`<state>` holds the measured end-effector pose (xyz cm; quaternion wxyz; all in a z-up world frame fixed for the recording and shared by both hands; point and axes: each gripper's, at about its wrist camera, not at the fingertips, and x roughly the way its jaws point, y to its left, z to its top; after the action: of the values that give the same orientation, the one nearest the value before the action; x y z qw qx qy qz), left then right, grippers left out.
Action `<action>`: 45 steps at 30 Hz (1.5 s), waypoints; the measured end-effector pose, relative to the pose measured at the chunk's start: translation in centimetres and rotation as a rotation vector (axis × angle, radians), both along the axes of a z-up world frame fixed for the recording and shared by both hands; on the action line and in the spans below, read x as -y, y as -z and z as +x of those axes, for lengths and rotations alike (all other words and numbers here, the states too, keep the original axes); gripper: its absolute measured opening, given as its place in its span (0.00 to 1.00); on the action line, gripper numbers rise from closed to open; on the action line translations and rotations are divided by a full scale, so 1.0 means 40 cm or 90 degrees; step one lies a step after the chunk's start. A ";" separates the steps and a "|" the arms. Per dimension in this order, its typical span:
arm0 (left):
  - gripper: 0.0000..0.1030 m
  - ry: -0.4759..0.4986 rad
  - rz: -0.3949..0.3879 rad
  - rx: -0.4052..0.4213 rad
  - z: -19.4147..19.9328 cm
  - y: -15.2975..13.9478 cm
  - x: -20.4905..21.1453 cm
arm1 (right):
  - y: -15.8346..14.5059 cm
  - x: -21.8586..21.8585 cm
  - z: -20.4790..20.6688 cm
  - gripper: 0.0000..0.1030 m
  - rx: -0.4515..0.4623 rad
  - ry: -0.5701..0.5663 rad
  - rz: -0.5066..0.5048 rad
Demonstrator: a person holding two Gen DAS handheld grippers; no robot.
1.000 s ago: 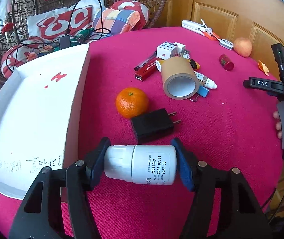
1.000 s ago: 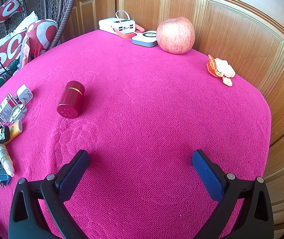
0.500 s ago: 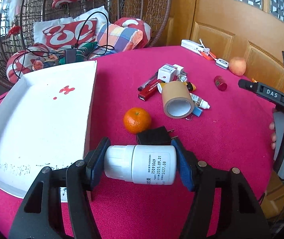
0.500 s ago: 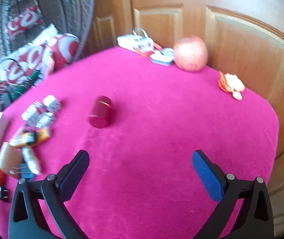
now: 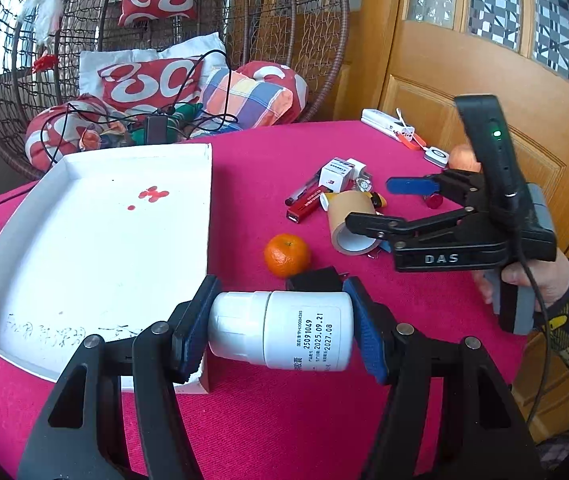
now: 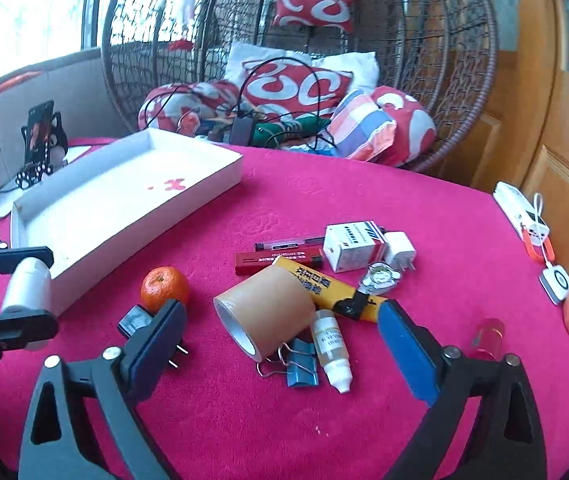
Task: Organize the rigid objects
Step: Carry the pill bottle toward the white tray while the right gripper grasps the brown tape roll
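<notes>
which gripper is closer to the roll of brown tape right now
Right. The right gripper hangs just over the brown tape roll, jaws closing, pads not touching it. The left gripper is back by the white tray, shut on the white bottle.

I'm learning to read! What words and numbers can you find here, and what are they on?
"25091049", "2025.09.21", "2027.08": white bottle, clamped in the left gripper.
"DAS": right gripper, body side; its jaws are closing on nothing.
Handwriting in white tray: unreadable.
Print on yellow tube, small white box, red pen: too blurred.
</notes>
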<state>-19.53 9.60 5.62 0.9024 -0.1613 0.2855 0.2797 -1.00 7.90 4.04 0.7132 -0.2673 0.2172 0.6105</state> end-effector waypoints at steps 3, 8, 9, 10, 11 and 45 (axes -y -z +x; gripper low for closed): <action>0.61 -0.005 -0.002 0.006 -0.006 -0.006 -0.006 | 0.024 -0.045 0.001 0.71 0.012 -0.016 -0.042; 0.61 -0.008 -0.001 0.015 -0.015 -0.011 -0.006 | 0.040 -0.053 -0.020 0.65 0.044 -0.020 -0.062; 0.61 -0.009 -0.002 0.017 -0.016 -0.012 -0.006 | 0.037 -0.049 -0.019 0.65 0.036 -0.019 -0.062; 0.61 -0.010 -0.002 0.019 -0.016 -0.014 -0.006 | 0.034 -0.038 -0.016 0.64 0.023 -0.017 -0.057; 0.61 -0.011 -0.001 0.021 -0.018 -0.016 -0.004 | 0.028 -0.030 -0.014 0.64 0.011 -0.015 -0.051; 0.61 -0.201 0.094 0.084 -0.214 -0.112 -0.058 | -0.217 0.109 -0.142 0.64 -0.046 0.014 0.218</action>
<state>-28.10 11.94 10.12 0.8732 -0.1558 0.1756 0.4270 -6.67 3.55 12.72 0.7464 -0.1172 0.1386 0.6403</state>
